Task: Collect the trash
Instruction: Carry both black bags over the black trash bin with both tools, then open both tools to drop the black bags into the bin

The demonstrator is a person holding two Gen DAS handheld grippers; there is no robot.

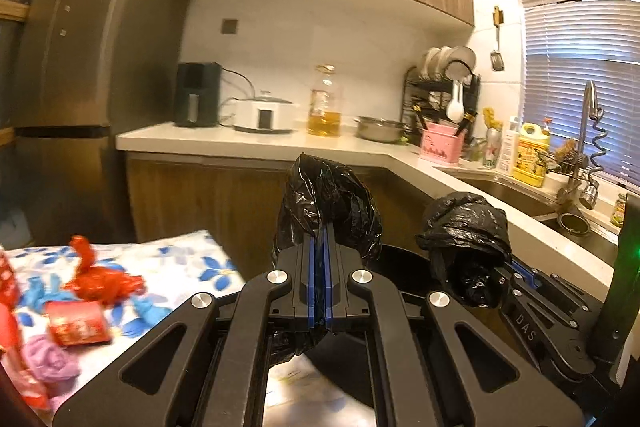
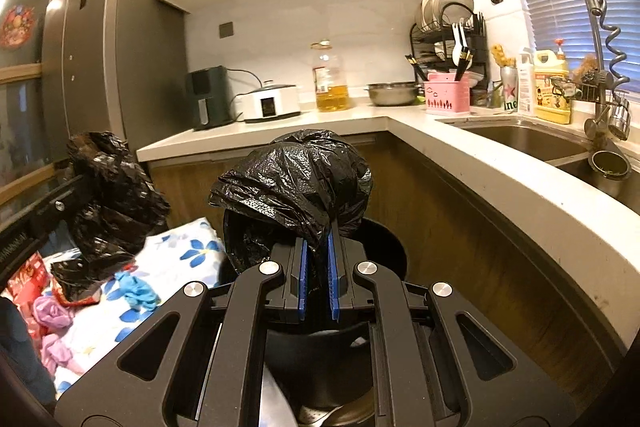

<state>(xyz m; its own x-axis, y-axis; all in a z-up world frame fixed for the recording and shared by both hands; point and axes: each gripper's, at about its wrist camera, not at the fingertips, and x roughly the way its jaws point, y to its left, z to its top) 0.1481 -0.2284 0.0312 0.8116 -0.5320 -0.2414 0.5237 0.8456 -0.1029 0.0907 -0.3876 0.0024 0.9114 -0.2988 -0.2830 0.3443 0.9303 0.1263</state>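
Black crinkled plastic trash bag is pinched in both grippers' jaws, left gripper and right gripper side by side, above the round black bin.

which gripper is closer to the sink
Right. The right gripper, shut on black bag plastic, sits on the sink side; the left gripper is farther off, by the flowered cloth.

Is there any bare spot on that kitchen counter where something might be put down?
Yes: the white counter is bare along its front edge before the air fryer and cooker, and on the curved stretch beside the sink. It is crowded from the oil bottle to the pink holder.
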